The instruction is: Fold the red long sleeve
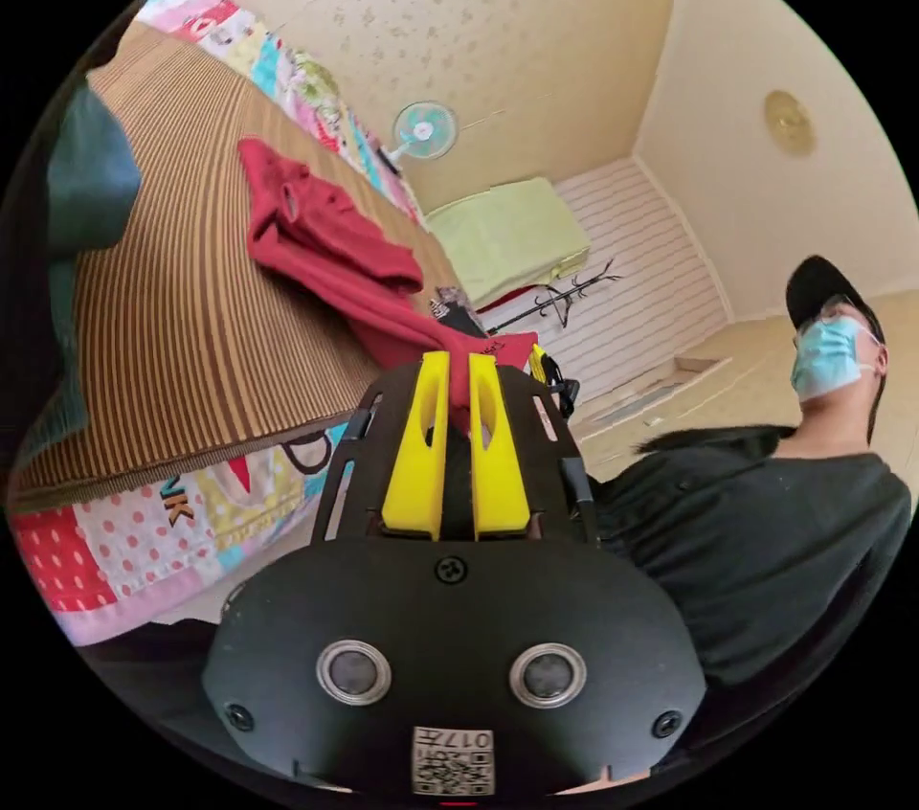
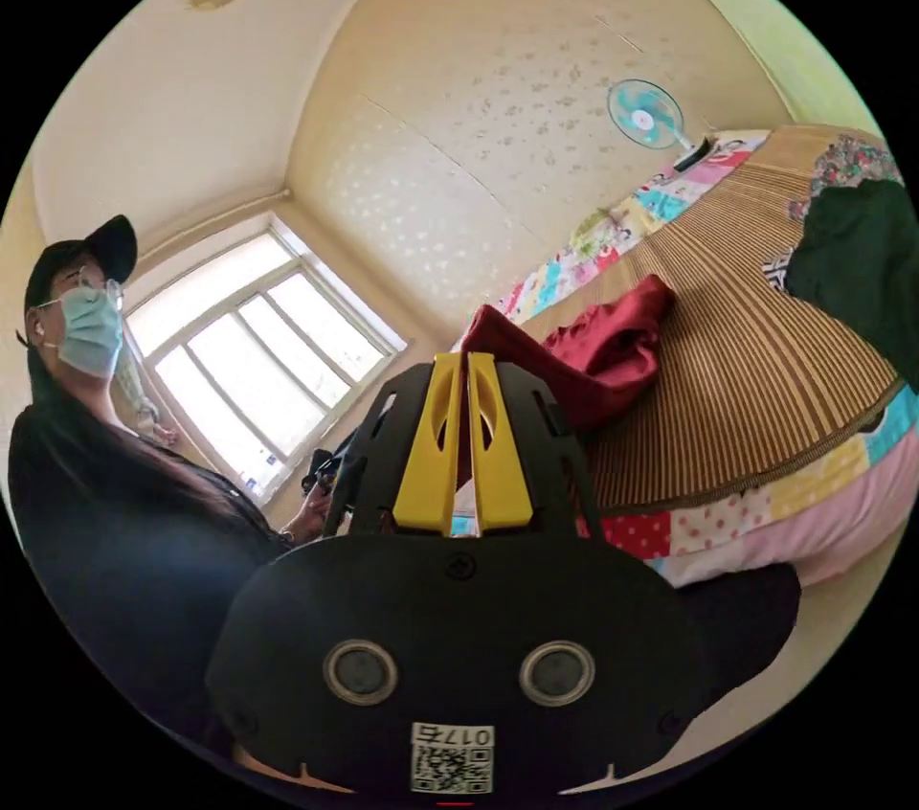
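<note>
The red long sleeve (image 1: 330, 250) lies crumpled on a striped brown mat, one end drawn out toward the mat's edge. My left gripper (image 1: 459, 365) has its yellow jaws shut on that drawn-out red fabric. In the right gripper view the same red long sleeve (image 2: 603, 350) bunches on the mat, and a pointed corner of it rises to my right gripper (image 2: 466, 362), whose yellow jaws are shut on it. Beyond the left jaws shows part of the other gripper (image 1: 550, 374), holding the cloth close by.
The striped mat (image 1: 201, 341) covers a bed with a patchwork quilt (image 1: 144, 532). A dark green garment (image 2: 857, 269) lies on the mat. A person in dark clothes (image 1: 756, 523) stands beside the bed. A fan (image 2: 646, 113) stands by the wall and a window (image 2: 258, 360) is behind the person.
</note>
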Demonstrator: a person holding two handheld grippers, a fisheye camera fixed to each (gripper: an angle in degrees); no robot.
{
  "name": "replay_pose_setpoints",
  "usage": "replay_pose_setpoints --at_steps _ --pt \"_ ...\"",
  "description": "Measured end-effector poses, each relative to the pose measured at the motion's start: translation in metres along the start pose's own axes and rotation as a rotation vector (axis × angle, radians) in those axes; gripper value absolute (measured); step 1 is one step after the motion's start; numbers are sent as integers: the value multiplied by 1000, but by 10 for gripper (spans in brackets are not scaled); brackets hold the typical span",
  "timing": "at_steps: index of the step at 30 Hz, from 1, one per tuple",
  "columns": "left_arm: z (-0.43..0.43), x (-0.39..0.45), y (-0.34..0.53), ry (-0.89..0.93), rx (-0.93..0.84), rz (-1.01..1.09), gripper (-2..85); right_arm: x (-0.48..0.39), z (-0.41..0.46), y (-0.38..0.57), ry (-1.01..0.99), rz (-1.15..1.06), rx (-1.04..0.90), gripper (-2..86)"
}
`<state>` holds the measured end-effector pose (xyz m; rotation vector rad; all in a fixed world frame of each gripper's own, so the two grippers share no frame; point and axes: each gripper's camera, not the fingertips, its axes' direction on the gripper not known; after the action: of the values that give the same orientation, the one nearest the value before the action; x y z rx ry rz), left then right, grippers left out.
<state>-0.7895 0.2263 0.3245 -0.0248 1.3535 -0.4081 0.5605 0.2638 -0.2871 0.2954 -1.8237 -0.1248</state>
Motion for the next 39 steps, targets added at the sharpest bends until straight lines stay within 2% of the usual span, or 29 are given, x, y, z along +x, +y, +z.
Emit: replay_pose_setpoints --at_steps 4,8,13,15,17,19,20,22,24,25,26,28,29,30,31,33,35,38,39 --pt "-44 70 -23 47 50 240 43 -41 -35 -14 -140 -147 153 21" --pt "-62 67 -50 28 142 168 43 -40 -20 -36 -10 -182 170 17" --pt "-13 -15 -148 -189 125 -39 57 58 114 -112 349 -76 -13 16" --pt "5 -50 -177 -224 135 -125 88 91 164 -128 417 -11 -100 17" --pt "10 -62 -188 -235 175 -135 119 98 205 -129 601 -4 -191 18" --pt "16 -56 -181 -311 177 -87 132 94 251 -99 833 -106 -276 18" --pt "18 -56 -175 -341 170 -88 135 96 263 -85 858 -149 -309 19" --pt "31 -67 -139 -425 112 -148 150 133 316 -21 1003 -236 -572 17" --pt "41 -84 -106 -457 57 -229 159 186 346 31 1165 -205 -830 12" --pt "46 -96 -85 -475 23 -284 162 187 345 47 1192 -283 -696 9" --pt "48 -102 -75 -484 8 -314 165 185 345 51 1202 -317 -657 8" --pt "50 -122 -42 -477 -17 -432 174 183 367 31 1296 -265 -739 6" --pt "50 -125 -36 -462 -13 -454 176 177 370 21 1310 -243 -719 5" --pt "49 -130 -24 -423 8 -488 177 151 372 4 1224 -262 -606 5" --pt "48 -132 -16 -376 32 -497 178 124 374 -7 1054 -314 -497 4" --pt "50 -136 -7 -321 68 -519 177 105 387 -14 872 -364 -438 4" --pt "54 -144 -1 -258 107 -559 171 117 414 -11 818 -337 -531 4" --pt "59 -155 -3 -213 146 -609 141 191 458 18 798 -138 -821 5" --pt "61 -159 -6 -224 138 -648 116 197 448 22 753 -186 -704 5"
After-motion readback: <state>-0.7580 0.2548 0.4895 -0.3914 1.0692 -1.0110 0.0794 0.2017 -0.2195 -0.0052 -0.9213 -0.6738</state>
